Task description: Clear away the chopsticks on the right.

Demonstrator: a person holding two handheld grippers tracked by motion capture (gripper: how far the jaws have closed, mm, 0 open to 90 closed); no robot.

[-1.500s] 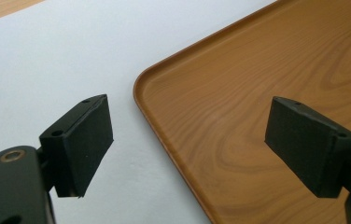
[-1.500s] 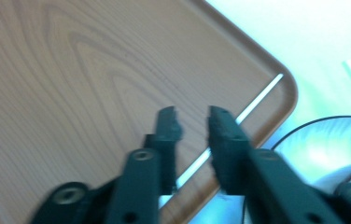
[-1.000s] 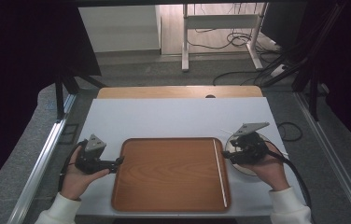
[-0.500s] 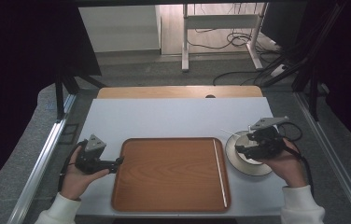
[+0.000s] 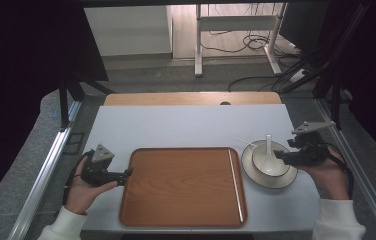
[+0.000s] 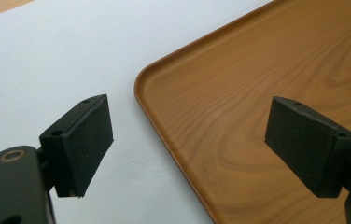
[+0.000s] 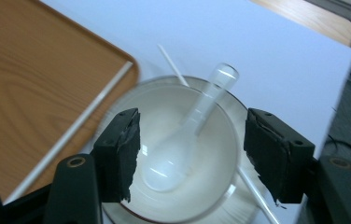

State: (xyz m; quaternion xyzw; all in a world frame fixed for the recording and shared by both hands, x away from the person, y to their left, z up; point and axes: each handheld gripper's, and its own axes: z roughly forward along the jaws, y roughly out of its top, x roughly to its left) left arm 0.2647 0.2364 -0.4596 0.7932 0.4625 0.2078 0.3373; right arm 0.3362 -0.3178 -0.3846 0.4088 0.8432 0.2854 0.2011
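A white bowl [image 5: 268, 163] with a white spoon [image 5: 268, 145] in it stands on a round plate [image 5: 277, 181], right of the wooden tray [image 5: 183, 187]. My right gripper [image 5: 281, 157] is open at the bowl's right side and points left at it. Its jaws have just been closing a little, and its pads touch nothing. In the right gripper view [image 7: 197, 156] the bowl [image 7: 218, 140] and spoon [image 7: 197, 116] lie beyond the open jaws. My left gripper [image 5: 127, 173] is open at the tray's left edge. In the left gripper view [image 6: 197, 144] its jaws straddle the tray's rim [image 6: 138, 88].
A thin white stick [image 5: 233, 185] lies along the tray's right side, and another [image 5: 246, 143] pokes out from under the bowl. The white tabletop [image 5: 191, 127] stretches behind the tray. Metal rails run along both sides of the table.
My right gripper has moved to the right, off the plate, so the bowl and spoon are now uncovered. The left gripper has stayed put.
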